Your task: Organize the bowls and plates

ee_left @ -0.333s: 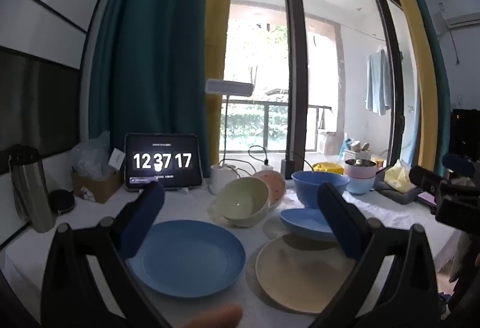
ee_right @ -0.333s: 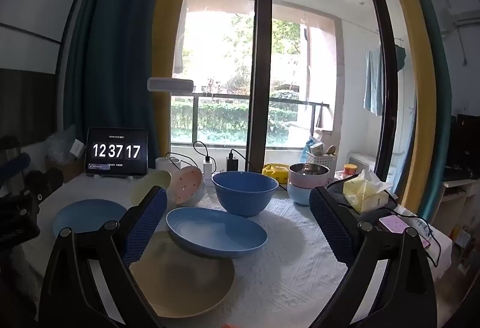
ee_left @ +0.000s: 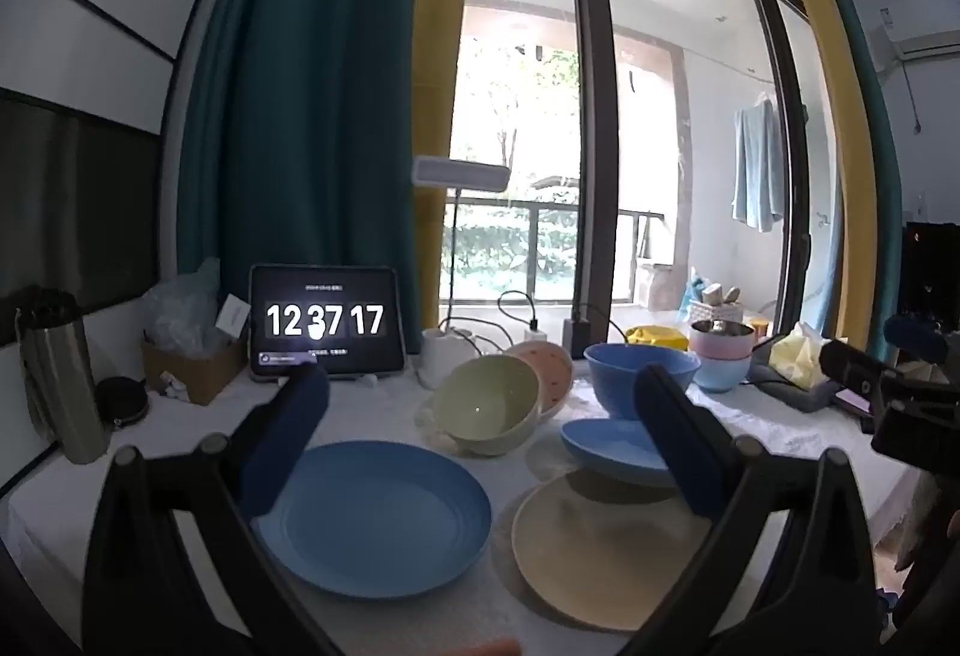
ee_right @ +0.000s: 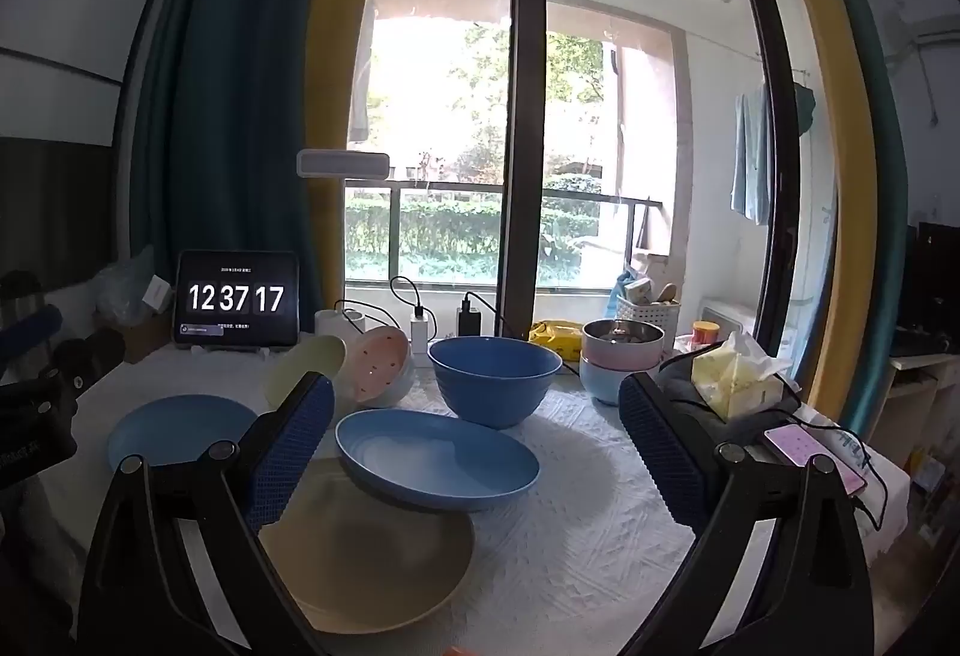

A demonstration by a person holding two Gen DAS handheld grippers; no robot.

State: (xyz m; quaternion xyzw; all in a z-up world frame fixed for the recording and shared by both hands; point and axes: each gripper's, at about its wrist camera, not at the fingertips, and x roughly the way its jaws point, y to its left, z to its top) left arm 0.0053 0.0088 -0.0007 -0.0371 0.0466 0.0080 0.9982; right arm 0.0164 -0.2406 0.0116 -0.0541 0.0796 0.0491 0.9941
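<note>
A flat blue plate [ee_left: 372,518] [ee_right: 180,431] lies at the left on the white cloth. A beige plate [ee_left: 606,548] [ee_right: 366,554] lies beside it, with a blue oval dish [ee_left: 618,449] [ee_right: 435,458] resting on its far edge. Behind stand a tilted pale green bowl [ee_left: 486,404] [ee_right: 306,368], a tilted pink dotted bowl [ee_left: 546,368] [ee_right: 381,365] and a deep blue bowl [ee_left: 618,374] [ee_right: 495,377]. My left gripper [ee_left: 480,434] is open and empty above the plates. My right gripper [ee_right: 477,446] is open and empty above the oval dish.
A tablet clock [ee_left: 327,320] stands at the back left, with a steel flask [ee_left: 57,374] and a box [ee_left: 192,362]. A lamp base, chargers and cables [ee_right: 420,320] sit by the window. Stacked pink and blue bowls [ee_right: 621,362], tissues [ee_right: 735,374] and a phone [ee_right: 810,452] are at the right.
</note>
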